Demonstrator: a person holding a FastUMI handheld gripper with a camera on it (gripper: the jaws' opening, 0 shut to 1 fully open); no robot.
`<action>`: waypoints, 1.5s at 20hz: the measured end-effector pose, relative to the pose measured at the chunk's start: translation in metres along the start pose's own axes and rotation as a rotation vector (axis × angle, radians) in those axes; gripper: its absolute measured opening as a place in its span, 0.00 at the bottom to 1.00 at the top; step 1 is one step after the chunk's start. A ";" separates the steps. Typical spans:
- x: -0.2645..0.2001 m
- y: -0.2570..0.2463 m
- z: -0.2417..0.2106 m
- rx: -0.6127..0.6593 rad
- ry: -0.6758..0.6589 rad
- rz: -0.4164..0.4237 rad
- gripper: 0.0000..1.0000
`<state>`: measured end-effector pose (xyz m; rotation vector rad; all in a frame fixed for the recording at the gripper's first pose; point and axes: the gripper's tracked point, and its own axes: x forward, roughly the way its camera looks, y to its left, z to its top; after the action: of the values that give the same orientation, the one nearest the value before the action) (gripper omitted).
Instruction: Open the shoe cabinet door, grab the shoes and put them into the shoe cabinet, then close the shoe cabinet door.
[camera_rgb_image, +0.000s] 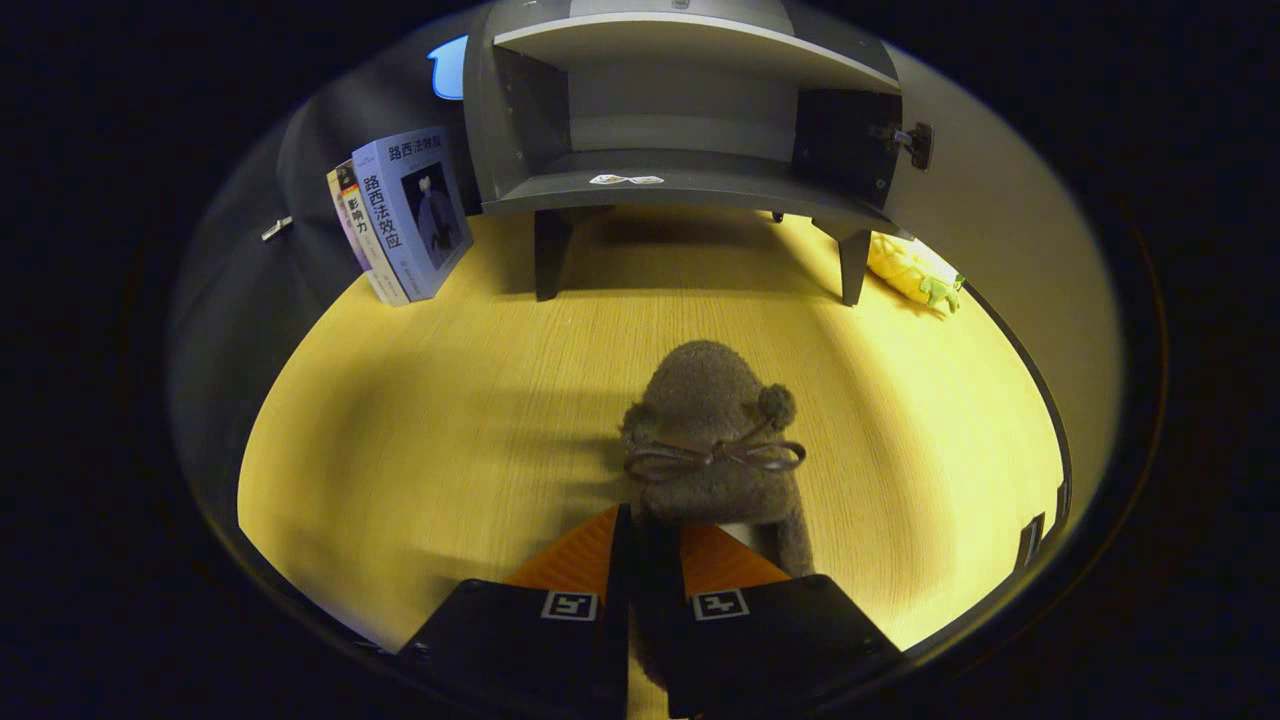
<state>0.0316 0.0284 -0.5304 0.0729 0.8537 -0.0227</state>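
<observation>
Nearest the camera were the gripper (648, 535) and its two fingers, drawn close together with only a narrow gap, and the heel edge of a fuzzy brown shoe (712, 440) sat in that gap. Both fingers appeared to press on the shoe's rim, so the claw was clenched on it, though the contact itself was dark and partly hidden by the finger bodies, so this was a judgement rather than a plain sight. The shoe stretched away toward twelve o'clock from the fingertips, its bow and pompom on top, over the yellow wooden table (420, 440); whether its sole touched the surface or hung just above could not be told.

Beyond the shoe, at twelve o'clock, stood the grey shoe cabinet (690, 185) on short legs. Its door (1000, 230) stood swung wide at about two o'clock from the shoe, hinge showing, and the lower shelf lay bare apart from a small pale sticker. At ten o'clock, books (405, 215) leaned just beside the cabinet's left wall. At two o'clock, a yellow plush toy (915, 272) lay by the cabinet's right leg.

Opening looked done and the grab looked made. Carrying the shoe onto the shelf, letting go and closing the door remained. The cabinet's top was cut off, and no second shoe could be made out.
</observation>
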 end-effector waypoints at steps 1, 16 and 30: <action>0.005 -0.001 0.001 0.007 -0.001 -0.004 0.20; 0.038 -0.005 0.025 -0.049 -0.081 -0.032 0.05; -0.098 -0.017 0.114 -0.072 -0.187 -0.049 0.05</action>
<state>0.0520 0.0025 -0.3833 -0.0176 0.6687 -0.0446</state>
